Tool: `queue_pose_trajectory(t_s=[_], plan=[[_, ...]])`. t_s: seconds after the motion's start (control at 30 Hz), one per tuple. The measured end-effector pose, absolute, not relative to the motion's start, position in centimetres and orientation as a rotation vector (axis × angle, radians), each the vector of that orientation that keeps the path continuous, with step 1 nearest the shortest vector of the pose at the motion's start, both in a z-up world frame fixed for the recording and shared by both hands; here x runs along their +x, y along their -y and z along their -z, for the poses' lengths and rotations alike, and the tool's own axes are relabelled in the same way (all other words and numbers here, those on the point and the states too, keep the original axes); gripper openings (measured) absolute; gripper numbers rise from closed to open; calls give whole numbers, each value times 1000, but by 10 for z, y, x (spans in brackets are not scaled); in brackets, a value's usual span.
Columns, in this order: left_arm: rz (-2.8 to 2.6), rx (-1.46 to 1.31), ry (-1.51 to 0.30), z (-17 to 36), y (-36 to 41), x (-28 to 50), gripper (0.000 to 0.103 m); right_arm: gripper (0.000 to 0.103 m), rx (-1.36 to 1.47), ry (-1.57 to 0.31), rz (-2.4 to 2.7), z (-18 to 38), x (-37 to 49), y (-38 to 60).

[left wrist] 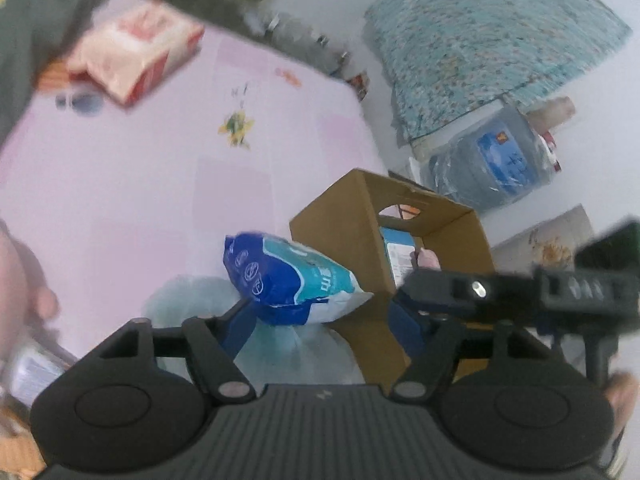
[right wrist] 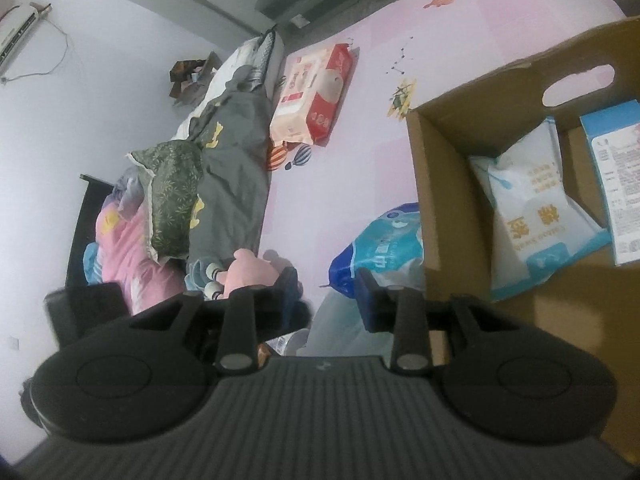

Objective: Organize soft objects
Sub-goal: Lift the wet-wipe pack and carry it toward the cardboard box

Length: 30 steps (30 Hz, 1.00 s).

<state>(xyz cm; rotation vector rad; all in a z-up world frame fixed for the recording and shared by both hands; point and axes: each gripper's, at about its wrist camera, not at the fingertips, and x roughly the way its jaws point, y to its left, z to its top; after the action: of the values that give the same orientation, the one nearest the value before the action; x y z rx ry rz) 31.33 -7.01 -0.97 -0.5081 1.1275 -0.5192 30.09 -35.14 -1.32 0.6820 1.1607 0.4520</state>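
**Pink mat, cardboard box, packs in and out**

Pink play mat (right wrist: 360,152) spreads under a cardboard box (right wrist: 448,184) at three o'clock, holding a white-and-blue soft pack (right wrist: 536,216). Against its outer wall at nine o'clock leans a blue-and-teal pack (left wrist: 288,280); a red-and-cream pack (right wrist: 312,96) lies at twelve o'clock. Left gripper (left wrist: 320,320) is released, the blue-and-teal pack just ahead, untouched. Right gripper (right wrist: 328,300) is released, empty.

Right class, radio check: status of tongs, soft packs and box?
Both tongs open, nothing held. Blue pack outside cardboard box; white pack already inside. Red-and-white pack far off. Path clear.
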Motion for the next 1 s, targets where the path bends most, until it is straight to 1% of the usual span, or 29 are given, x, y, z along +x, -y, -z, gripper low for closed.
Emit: queue_pose_trajectory(t_s=[0.2,0.43,0.5,0.57,0.6,0.67,0.77,0.87,1.0], plan=[[496,-677,-1305,56,69,360,68,33,684,-1175,-426,15,296,357],[436,-798,-1436,97,70,391,68,34,709,-1159,-412,16,288,371],[431,-797,-1454,102,73,395,65,35,719,-1162,-402,18,288,375],[430,-779,-1458,104,76,397,57,35,730,-1165,-394,22,289,378],[428,-774,-1456,105,76,397,55,36,736,-1166,-390,23,289,379],[426,-777,-1446,104,74,396,45,36,746,-1167,-385,26,289,381],[434,-759,-1416,98,72,391,37,36,761,-1171,-382,30,286,380],[443,-727,-1380,85,72,383,32,36,763,-1166,-381,30,284,380],[461,-728,-1333,69,65,370,30,36,768,-1151,-380,29,280,382]])
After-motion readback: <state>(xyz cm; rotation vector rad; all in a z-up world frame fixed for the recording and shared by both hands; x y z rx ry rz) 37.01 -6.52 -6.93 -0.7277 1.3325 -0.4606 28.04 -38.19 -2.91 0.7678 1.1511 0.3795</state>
